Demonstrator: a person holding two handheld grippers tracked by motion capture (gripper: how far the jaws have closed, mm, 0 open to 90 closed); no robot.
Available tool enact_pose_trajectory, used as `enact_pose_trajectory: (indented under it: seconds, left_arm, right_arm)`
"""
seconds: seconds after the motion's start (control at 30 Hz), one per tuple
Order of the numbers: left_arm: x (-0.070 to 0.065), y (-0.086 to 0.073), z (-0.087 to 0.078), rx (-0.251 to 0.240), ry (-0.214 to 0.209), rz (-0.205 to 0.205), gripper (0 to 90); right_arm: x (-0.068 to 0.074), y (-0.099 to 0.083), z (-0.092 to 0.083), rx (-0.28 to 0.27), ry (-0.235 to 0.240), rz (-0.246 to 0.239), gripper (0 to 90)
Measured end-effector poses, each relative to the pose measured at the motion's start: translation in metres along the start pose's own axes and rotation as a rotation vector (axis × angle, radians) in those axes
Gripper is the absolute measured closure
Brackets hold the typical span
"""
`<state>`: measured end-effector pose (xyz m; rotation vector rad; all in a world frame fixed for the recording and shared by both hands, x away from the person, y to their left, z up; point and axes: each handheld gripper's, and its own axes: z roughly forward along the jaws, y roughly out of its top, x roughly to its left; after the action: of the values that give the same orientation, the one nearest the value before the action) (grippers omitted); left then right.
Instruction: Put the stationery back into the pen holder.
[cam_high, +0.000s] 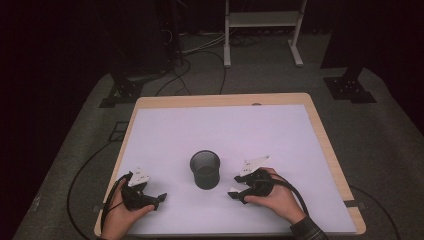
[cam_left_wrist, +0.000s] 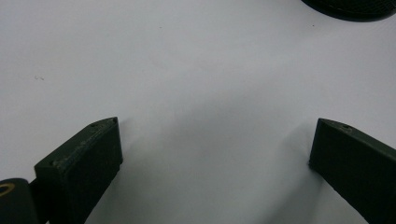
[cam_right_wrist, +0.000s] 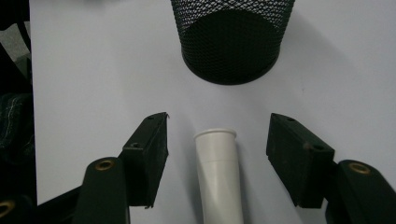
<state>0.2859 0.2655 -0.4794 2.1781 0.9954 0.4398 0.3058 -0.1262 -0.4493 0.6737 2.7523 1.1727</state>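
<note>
A black mesh cup (cam_high: 205, 170) stands upright near the front middle of the white sheet (cam_high: 225, 125). It fills the top of the right gripper view (cam_right_wrist: 232, 42), and its base edge shows at the top right of the left gripper view (cam_left_wrist: 350, 7). My right gripper (cam_high: 235, 185) (cam_right_wrist: 218, 119) sits just right of the cup, pointing at it, open. A white tube (cam_right_wrist: 218, 172) lies between its jaws with a gap on each side. My left gripper (cam_high: 161, 197) (cam_left_wrist: 217, 126) rests at the front left, open over bare sheet.
The sheet covers a wooden table (cam_high: 325, 145) whose edge shows at the back and right. Behind the table are a white rack (cam_high: 262, 20), dark stands (cam_high: 125, 90) and cables (cam_high: 200, 55) on the grey floor.
</note>
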Motion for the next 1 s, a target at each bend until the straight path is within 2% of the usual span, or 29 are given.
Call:
enact_pose_trajectory:
  seconds: [0.3, 0.53, 0.63, 0.73, 0.87, 1.0]
  left_arm:
    - [0.000, 0.000, 0.000, 0.000, 0.000, -0.001, 1.7]
    - [0.000, 0.000, 0.000, 0.001, 0.000, 0.000, 1.7]
    - [0.000, 0.000, 0.000, 0.001, 0.000, 0.000, 1.7]
    - [0.000, 0.000, 0.000, 0.001, 0.000, 0.000, 1.7]
    - [0.000, 0.000, 0.000, 0.002, -0.001, 0.000, 1.7]
    - [0.000, 0.000, 0.000, 0.002, -0.001, -0.001, 1.7]
  right_arm:
    - [0.002, -0.003, 0.016, 0.041, -0.001, -0.015, 41.3]
    - [0.004, -0.005, 0.021, 0.062, -0.016, -0.026, 45.0]
    - [0.005, -0.006, 0.020, 0.063, -0.040, -0.037, 50.6]
    - [0.007, -0.006, 0.021, 0.058, -0.061, -0.046, 52.4]
    - [0.007, -0.007, 0.021, 0.055, -0.070, -0.049, 54.6]
    - [0.008, -0.007, 0.020, 0.052, -0.074, -0.045, 62.9]
